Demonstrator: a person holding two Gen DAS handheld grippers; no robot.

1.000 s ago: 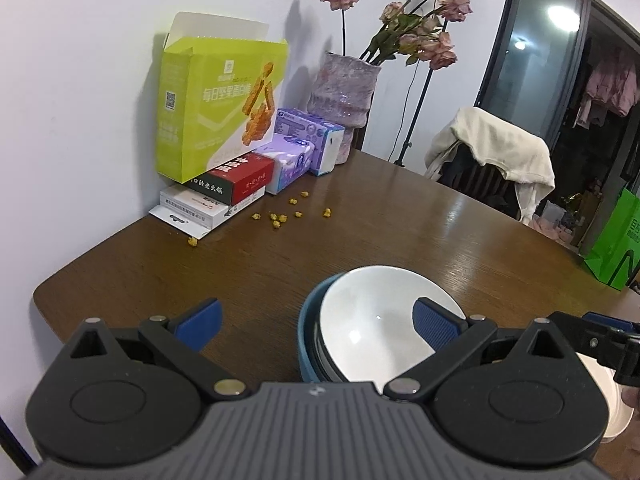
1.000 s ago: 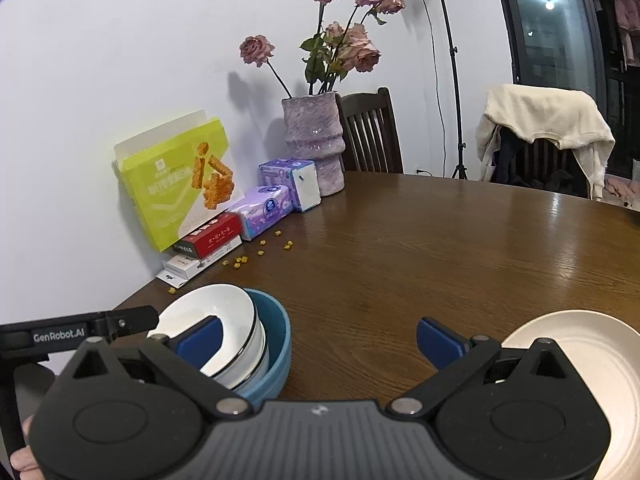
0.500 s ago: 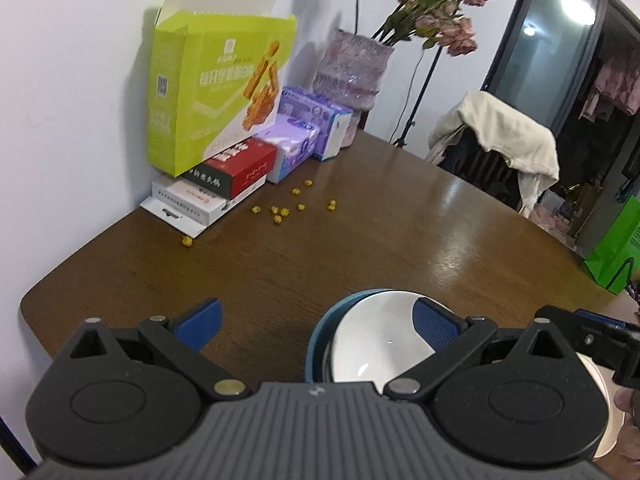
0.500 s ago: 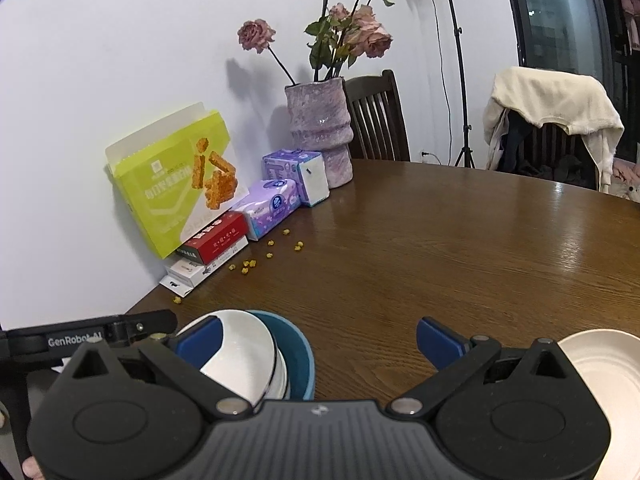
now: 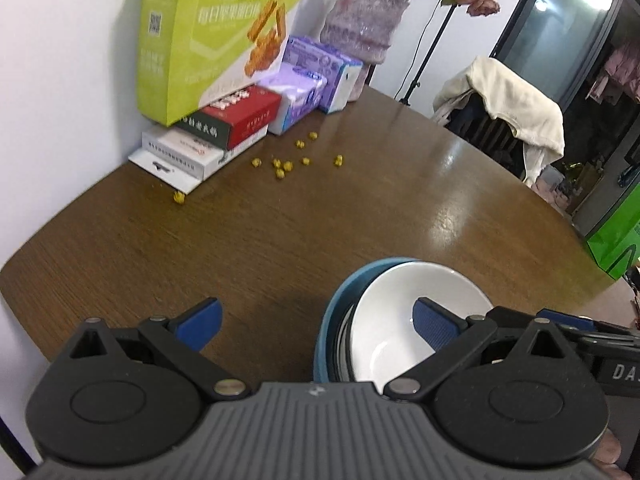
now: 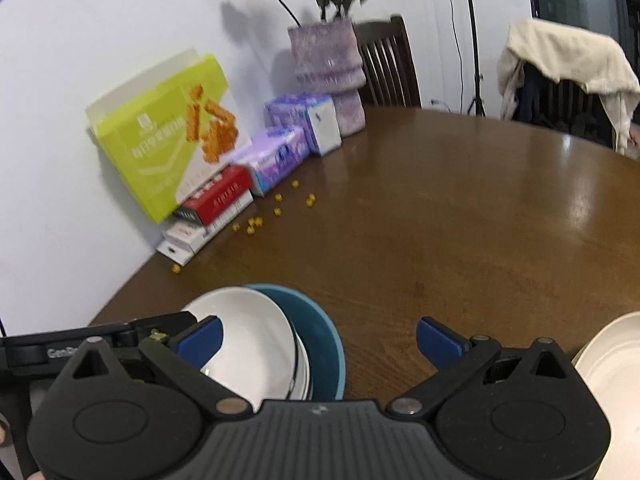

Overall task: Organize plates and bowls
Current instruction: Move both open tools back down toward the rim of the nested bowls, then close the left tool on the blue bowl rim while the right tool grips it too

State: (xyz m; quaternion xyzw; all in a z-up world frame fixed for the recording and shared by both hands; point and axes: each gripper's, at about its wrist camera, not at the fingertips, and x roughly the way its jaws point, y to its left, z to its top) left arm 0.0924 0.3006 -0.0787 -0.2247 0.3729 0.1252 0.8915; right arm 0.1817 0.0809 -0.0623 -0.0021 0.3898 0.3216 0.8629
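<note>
On the brown wood table by the white wall: one bowl stack, one plate, both grippers wide open, empty.

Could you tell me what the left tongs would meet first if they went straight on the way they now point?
Probably bare table: the left tongs are open, the stacked bowls lie right of centre under the right finger, which might clip them. Depth is unclear.

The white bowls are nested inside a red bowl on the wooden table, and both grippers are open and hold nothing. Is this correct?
One detail is wrong: the outer bowl is blue, not red. The right wrist view shows the white bowls nested inside the blue bowl on the wooden table. The rest holds: the left gripper and right gripper have open jaws, holding nothing.
</note>
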